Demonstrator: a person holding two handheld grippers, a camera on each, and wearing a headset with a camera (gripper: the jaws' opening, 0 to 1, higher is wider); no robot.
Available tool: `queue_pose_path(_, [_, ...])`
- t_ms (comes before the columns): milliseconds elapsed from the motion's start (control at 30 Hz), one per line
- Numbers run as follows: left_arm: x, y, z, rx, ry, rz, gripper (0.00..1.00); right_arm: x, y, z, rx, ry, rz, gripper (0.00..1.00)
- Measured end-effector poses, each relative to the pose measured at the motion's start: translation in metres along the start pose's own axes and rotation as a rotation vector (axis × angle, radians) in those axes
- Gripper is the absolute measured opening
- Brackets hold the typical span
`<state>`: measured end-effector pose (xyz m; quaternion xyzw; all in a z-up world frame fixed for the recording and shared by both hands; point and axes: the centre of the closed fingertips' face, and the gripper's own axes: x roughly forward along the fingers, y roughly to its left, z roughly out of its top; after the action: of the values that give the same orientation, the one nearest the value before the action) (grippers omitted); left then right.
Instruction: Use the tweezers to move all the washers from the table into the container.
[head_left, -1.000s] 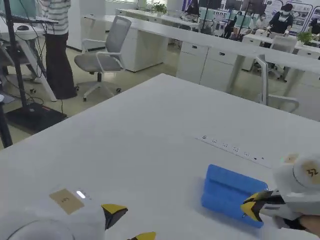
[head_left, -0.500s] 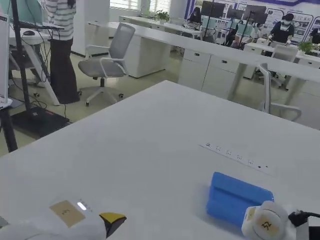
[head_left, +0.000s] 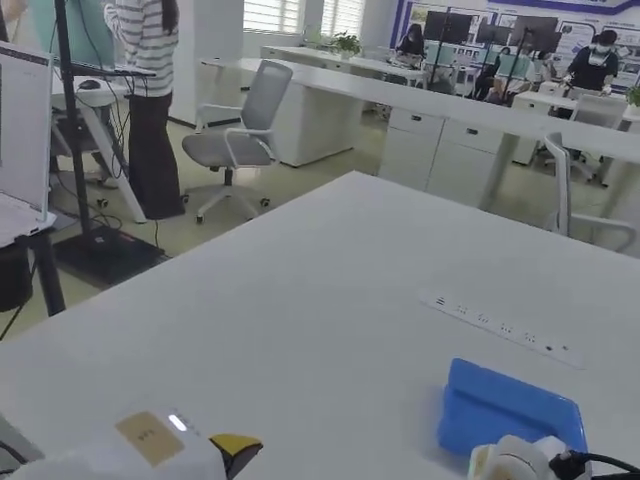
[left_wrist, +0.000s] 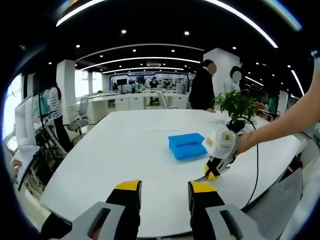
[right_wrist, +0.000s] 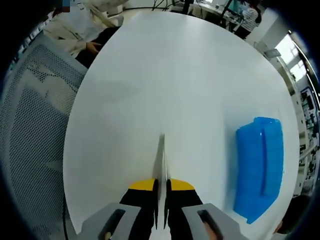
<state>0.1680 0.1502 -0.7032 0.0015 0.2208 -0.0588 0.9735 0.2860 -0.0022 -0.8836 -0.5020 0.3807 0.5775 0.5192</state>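
Pinches tweezers (right_wrist: 161, 155) in the right gripper (right_wrist: 161, 185), tips pointing to 12 o'clock, box (right_wrist: 260, 165) at 3. Holds the left gripper (left_wrist: 164, 187) open.

The head view looks forward across the bench (head_left: 300, 300). The left gripper view looks level over it; the right gripper view looks down, close. All share the box (head_left: 510, 405).

We see a blue rectangular plastic container (head_left: 510, 410) lying flat on the white worktop (head_left: 300, 300), near one edge — and slim silvery metal tweezers (right_wrist: 161, 160) pinched in the right gripper (right_wrist: 161, 186), tips forward.
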Motion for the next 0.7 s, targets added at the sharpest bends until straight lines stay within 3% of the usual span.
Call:
queue_pose_path(100, [0.003,-0.005,0.004,0.015,0.000,-0.019,0.38,-0.006,-0.001,0.002,0.071,-0.045,-0.012,0.11])
queue_pose_path(167, [0.006,-0.008,0.007,0.026,0.002,-0.035,0.39,-0.022,-0.006,0.002,0.135,-0.087,-0.068,0.15])
queue_pose_path(200, [0.007,-0.010,0.009,0.032,-0.001,-0.045,0.40,-0.036,-0.008,0.003,0.201,-0.148,-0.105,0.18])
queue_pose_path(233, [0.008,-0.012,0.010,0.034,-0.001,-0.054,0.41,-0.041,-0.008,0.003,0.225,-0.168,-0.116,0.19])
queue_pose_path(333, [0.012,-0.016,0.015,0.046,-0.004,-0.073,0.47,-0.077,-0.003,-0.006,0.403,-0.303,-0.214,0.26])
queue_pose_path(433, [0.018,-0.022,0.018,0.063,-0.005,-0.103,0.52,-0.117,0.012,-0.023,0.590,-0.441,-0.297,0.30])
queue_pose_path(500, [0.021,-0.023,0.018,0.068,-0.004,-0.115,0.55,-0.133,0.028,-0.035,0.689,-0.492,-0.298,0.33])
queue_pose_path(633, [0.026,-0.022,0.019,0.057,-0.010,-0.109,0.64,-0.159,0.044,-0.053,0.798,-0.584,-0.366,0.44])
queue_pose_path(700, [0.028,-0.023,0.019,0.047,-0.015,-0.100,0.73,-0.171,0.054,-0.058,0.850,-0.638,-0.396,0.52])
